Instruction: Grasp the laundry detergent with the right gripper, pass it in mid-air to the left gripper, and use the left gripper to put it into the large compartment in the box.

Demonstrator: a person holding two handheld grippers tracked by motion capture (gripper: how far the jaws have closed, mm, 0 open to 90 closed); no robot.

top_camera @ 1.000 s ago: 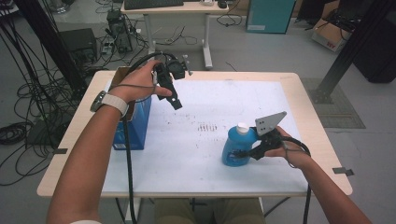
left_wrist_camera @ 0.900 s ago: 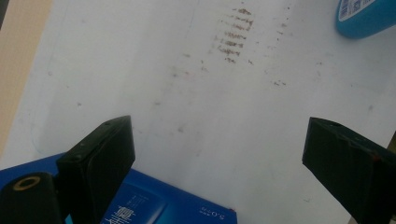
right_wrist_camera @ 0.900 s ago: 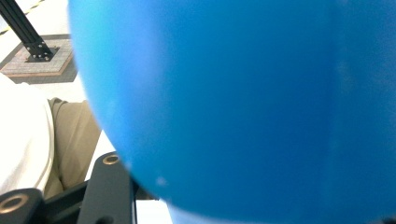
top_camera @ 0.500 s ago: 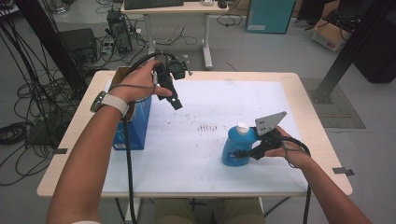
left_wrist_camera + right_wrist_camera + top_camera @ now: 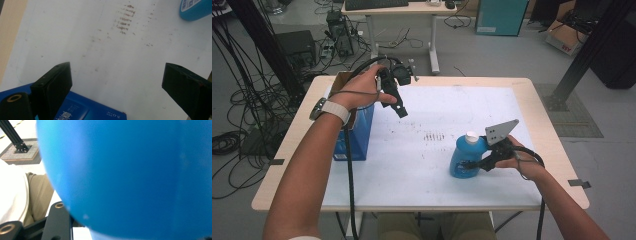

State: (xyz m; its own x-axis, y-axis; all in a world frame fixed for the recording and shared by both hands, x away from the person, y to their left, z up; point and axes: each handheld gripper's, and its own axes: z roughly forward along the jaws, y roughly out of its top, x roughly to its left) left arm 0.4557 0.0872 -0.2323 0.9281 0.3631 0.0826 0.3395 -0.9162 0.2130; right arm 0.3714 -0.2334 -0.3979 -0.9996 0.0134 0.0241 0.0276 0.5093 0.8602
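A blue bottle (image 5: 464, 159) with a white cap (image 5: 471, 136) stands upright on the white mat (image 5: 447, 105), right of centre. My right gripper (image 5: 473, 164) is shut on its lower body from the right; in the right gripper view the bottle (image 5: 137, 177) looms close, with one black finger (image 5: 58, 220) beside it. My left gripper (image 5: 401, 111) hangs in the air at the back left, jaws open and empty, above the edge of a blue box (image 5: 359, 135). In the left gripper view the gripper (image 5: 116, 75) looks down on the mat, the box (image 5: 82, 110) and the bottle's base (image 5: 195, 8).
Brown smudges (image 5: 434, 136) mark the middle of the mat. The blue box stands at the table's left side. The wooden table rim (image 5: 557, 145) runs close to the right hand. Cables trail from both grippers toward the front edge.
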